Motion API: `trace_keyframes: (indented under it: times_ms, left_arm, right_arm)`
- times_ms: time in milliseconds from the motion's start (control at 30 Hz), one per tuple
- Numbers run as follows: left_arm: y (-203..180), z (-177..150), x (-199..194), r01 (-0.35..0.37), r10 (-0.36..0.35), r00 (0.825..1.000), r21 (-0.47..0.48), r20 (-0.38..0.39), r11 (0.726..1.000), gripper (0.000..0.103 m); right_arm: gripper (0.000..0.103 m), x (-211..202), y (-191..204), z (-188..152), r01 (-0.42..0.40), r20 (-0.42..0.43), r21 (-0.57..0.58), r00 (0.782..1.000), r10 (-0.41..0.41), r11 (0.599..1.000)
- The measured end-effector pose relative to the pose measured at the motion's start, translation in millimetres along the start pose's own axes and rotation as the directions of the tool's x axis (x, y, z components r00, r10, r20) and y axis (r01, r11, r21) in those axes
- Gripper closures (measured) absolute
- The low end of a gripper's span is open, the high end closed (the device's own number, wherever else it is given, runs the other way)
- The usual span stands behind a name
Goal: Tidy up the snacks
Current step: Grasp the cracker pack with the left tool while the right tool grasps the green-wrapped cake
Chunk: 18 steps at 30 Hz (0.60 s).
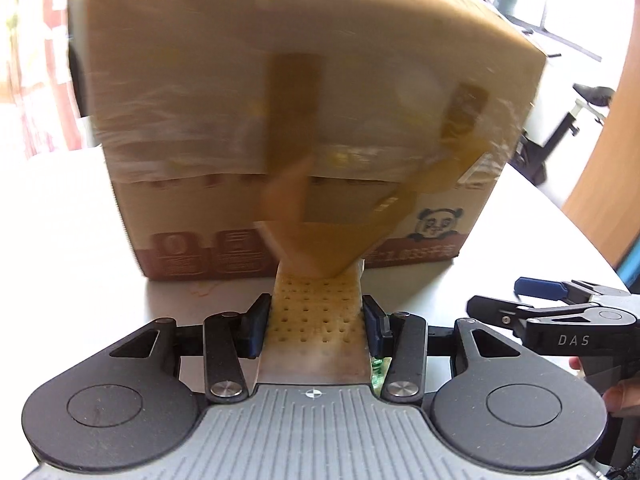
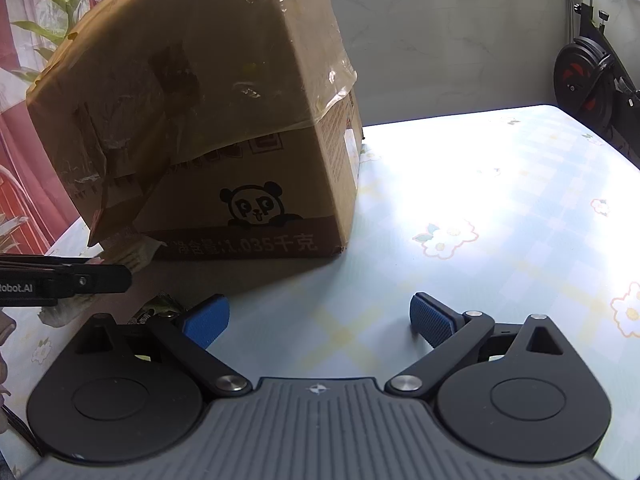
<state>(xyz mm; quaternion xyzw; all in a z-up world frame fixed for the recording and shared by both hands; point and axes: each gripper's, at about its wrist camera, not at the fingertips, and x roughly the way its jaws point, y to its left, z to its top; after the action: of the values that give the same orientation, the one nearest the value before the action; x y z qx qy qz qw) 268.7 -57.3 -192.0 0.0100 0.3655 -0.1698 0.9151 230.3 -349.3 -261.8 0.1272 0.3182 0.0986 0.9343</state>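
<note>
A cardboard box (image 1: pixel 304 92) with a panda print and loose brown tape stands on the table right in front of me; it also shows in the right wrist view (image 2: pixel 208 120). My left gripper (image 1: pixel 316 316) is shut on a pale cracker snack packet (image 1: pixel 316 308) with a dotted pattern, held just before the box's lower front. My right gripper (image 2: pixel 320 320) is open and empty above the tablecloth, to the right of the box's front corner. It shows at the right edge of the left wrist view (image 1: pixel 552 312).
The table (image 2: pixel 480 208) has a light floral checked cloth. A small wrapper (image 2: pixel 160 308) lies by the box near my right gripper's left finger. An exercise bike (image 2: pixel 592 80) stands beyond the table's far right. A plant (image 2: pixel 52 20) is behind the box.
</note>
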Motion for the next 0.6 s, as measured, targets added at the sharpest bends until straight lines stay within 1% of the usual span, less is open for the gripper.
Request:
trace_keyframes:
  times_ms: [167,200,233,267,333,400,467,500,567,600]
  left_arm:
    - [17,-5,-14,-0.026,0.027,0.999,-0.052,0.023,0.998,0.054]
    - [18,-5,-14,-0.029,0.03,0.999,-0.056,0.028,0.998,0.054]
    - [20,-6,-16,-0.033,0.035,0.999,-0.059,0.033,0.998,0.054]
    - [21,-6,-18,-0.037,0.039,0.999,-0.061,0.037,0.997,0.054]
    - [25,-8,-21,-0.044,0.047,0.998,-0.071,0.045,0.997,0.054]
    - [31,-10,-24,-0.049,0.054,0.997,-0.088,0.051,0.995,0.054]
    - [40,-12,-33,-0.057,0.064,0.996,-0.105,0.063,0.993,0.054]
    - [43,-13,-36,-0.062,0.07,0.995,-0.114,0.068,0.992,0.054]
    - [52,-15,-45,-0.074,0.086,0.993,-0.144,0.076,0.987,0.054]
    - [56,-16,-48,-0.076,0.089,0.993,-0.159,0.079,0.984,0.054]
  right_arm:
    - [0.003,8,13,4,0.04,-0.046,-0.056,0.998,-0.043,0.998]
    - [0.005,8,16,5,0.024,-0.058,-0.045,0.998,-0.026,0.999]
    - [0.01,8,18,8,-0.006,-0.066,-0.009,0.998,0.005,1.0]
    - [0.018,9,22,10,-0.045,-0.079,0.027,0.996,0.047,0.999]
    - [0.021,13,36,13,-0.089,-0.106,0.055,0.99,0.095,0.994]
    - [0.021,19,57,15,-0.113,-0.14,0.019,0.984,0.115,0.993]
    - [0.024,26,80,14,-0.132,-0.177,-0.034,0.976,0.124,0.991]
    - [0.025,30,90,13,-0.134,-0.198,-0.057,0.973,0.12,0.989]
    - [0.032,38,107,10,-0.134,-0.236,-0.083,0.965,0.111,0.988]
    - [0.033,40,112,9,-0.113,-0.234,-0.095,0.968,0.089,0.989]
